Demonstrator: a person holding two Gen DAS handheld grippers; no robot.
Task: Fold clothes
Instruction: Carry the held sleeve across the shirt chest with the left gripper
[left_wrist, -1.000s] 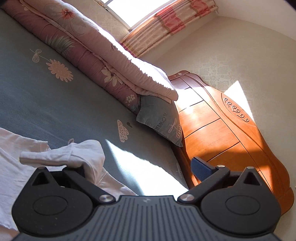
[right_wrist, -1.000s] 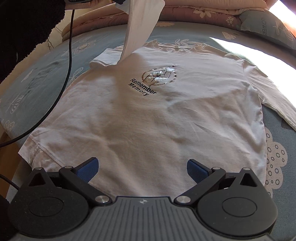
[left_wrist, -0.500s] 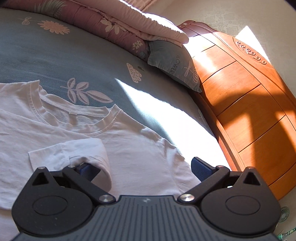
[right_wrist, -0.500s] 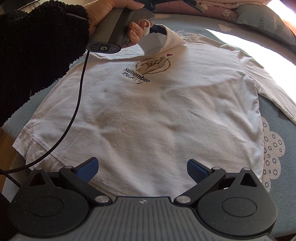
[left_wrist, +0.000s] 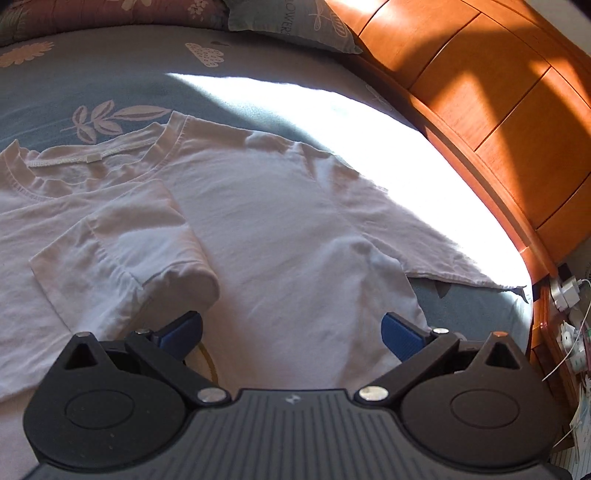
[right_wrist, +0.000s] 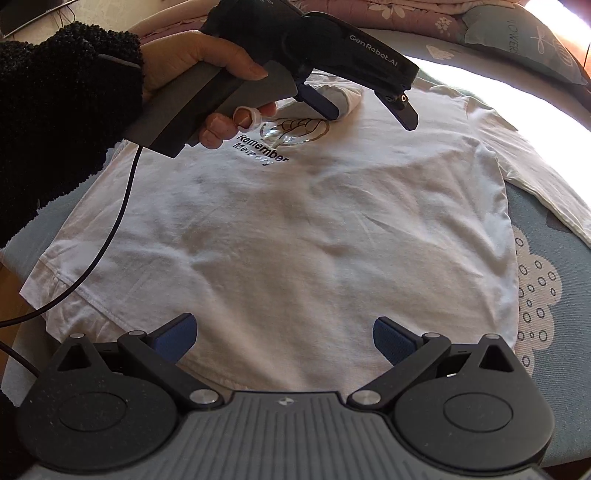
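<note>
A white T-shirt (right_wrist: 295, 229) with a "Remember Memory" print (right_wrist: 262, 149) lies flat, front up, on the blue-grey bed sheet (right_wrist: 535, 229). One short sleeve (left_wrist: 122, 240) is folded inward over the chest, below the collar (left_wrist: 92, 158). My left gripper (left_wrist: 291, 332) is open just behind that sleeve, which lies free in front of its left pad. The right wrist view shows the left gripper (right_wrist: 364, 110) held in a hand (right_wrist: 207, 62) over the chest. My right gripper (right_wrist: 284, 334) hovers open over the hem, empty. The other sleeve (right_wrist: 535, 184) lies spread out.
A wooden headboard (left_wrist: 498, 110) curves along the right, with a grey pillow (left_wrist: 295, 22) and a pink quilt at the bed's far side. Plugs and wires (left_wrist: 569, 306) sit beyond the bed corner. A black cable (right_wrist: 110, 229) trails from the left gripper across the shirt's edge.
The left gripper brought the sleeve down from above onto the chest, let it go and stands open behind it. The right gripper has hardly moved.
</note>
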